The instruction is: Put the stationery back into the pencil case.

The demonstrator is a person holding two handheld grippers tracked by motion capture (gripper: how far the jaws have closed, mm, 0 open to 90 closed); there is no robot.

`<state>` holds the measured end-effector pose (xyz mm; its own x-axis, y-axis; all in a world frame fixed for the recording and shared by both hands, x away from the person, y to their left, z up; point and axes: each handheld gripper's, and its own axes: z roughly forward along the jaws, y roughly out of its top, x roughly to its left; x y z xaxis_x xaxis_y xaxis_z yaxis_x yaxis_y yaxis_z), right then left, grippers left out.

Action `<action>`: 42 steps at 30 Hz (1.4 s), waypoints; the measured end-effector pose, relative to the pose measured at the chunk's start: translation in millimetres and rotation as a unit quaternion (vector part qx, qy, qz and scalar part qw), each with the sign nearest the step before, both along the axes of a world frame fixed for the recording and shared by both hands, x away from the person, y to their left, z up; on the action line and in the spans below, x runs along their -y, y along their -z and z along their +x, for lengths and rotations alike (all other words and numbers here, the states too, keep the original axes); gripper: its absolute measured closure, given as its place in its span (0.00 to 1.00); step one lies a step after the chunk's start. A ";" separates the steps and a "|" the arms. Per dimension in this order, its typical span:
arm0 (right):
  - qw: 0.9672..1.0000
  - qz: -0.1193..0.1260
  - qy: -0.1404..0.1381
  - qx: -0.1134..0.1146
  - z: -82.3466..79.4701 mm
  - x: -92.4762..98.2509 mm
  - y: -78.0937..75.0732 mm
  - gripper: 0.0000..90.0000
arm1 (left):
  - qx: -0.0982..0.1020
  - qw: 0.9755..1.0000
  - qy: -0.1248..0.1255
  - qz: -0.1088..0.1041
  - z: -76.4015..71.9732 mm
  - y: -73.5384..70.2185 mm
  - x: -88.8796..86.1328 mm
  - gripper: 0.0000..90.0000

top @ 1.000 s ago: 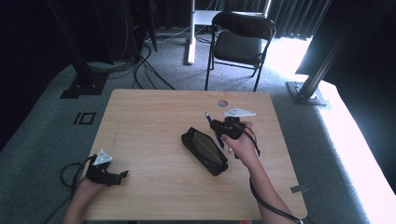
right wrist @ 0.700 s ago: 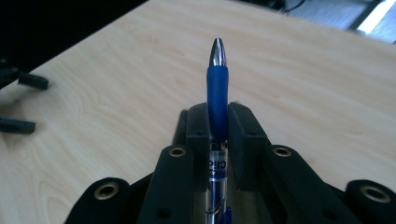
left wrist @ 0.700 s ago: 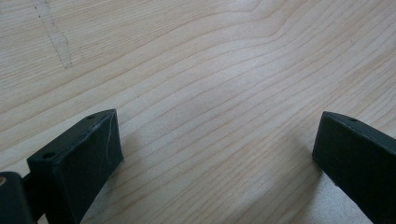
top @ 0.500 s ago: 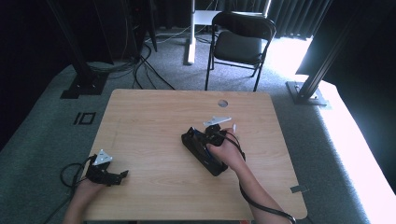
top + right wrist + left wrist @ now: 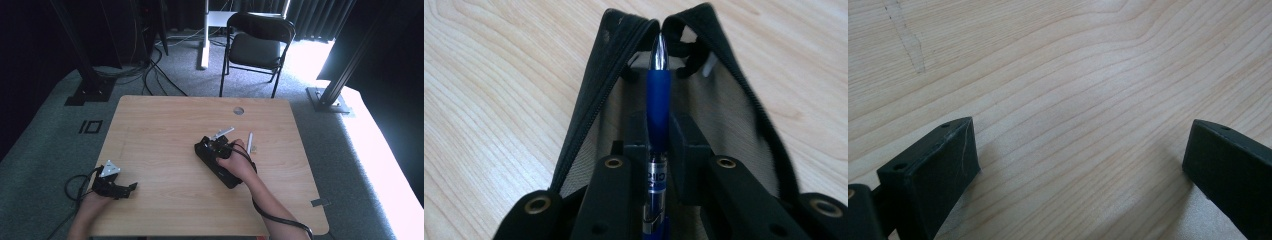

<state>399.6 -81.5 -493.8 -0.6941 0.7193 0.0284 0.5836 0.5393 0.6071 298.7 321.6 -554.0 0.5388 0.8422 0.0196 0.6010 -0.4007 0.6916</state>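
A black zip pouch (image 5: 220, 164) lies open in the middle of the wooden table (image 5: 165, 125). My right gripper (image 5: 222, 149) hovers over its far end, shut on a blue pen (image 5: 658, 95). In the right gripper view the pen's tip points into the pouch's unzipped mouth (image 5: 614, 60), between its mesh walls. My left gripper (image 5: 131, 186) rests at the table's near left corner. In the left gripper view its fingers (image 5: 930, 170) stand wide apart over bare wood, with nothing between them.
A white pen-like stick (image 5: 249, 142) lies on the table just right of the pouch. A round cable hole (image 5: 238, 110) sits near the far edge. A black folding chair (image 5: 257, 47) stands beyond the table, with cables on the floor.
My right gripper has moved left and toward me with the blue pen, from beside the pouch to over its open far end. The left gripper has stayed put.
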 end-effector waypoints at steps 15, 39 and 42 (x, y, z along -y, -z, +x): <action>0.997 0.075 0.007 0.031 -9.6 22.5 -35.0 0.80 | 0.000 1.000 0.000 0.000 0.0 0.0 0.0 0.02; 0.975 0.070 0.202 0.064 15.6 139.2 -1.2 0.69 | 0.000 1.000 0.000 0.000 0.0 0.0 0.0 0.02; 0.972 0.067 0.217 0.054 19.5 142.8 11.0 0.67 | 0.000 1.000 0.000 0.000 0.0 0.0 0.0 0.02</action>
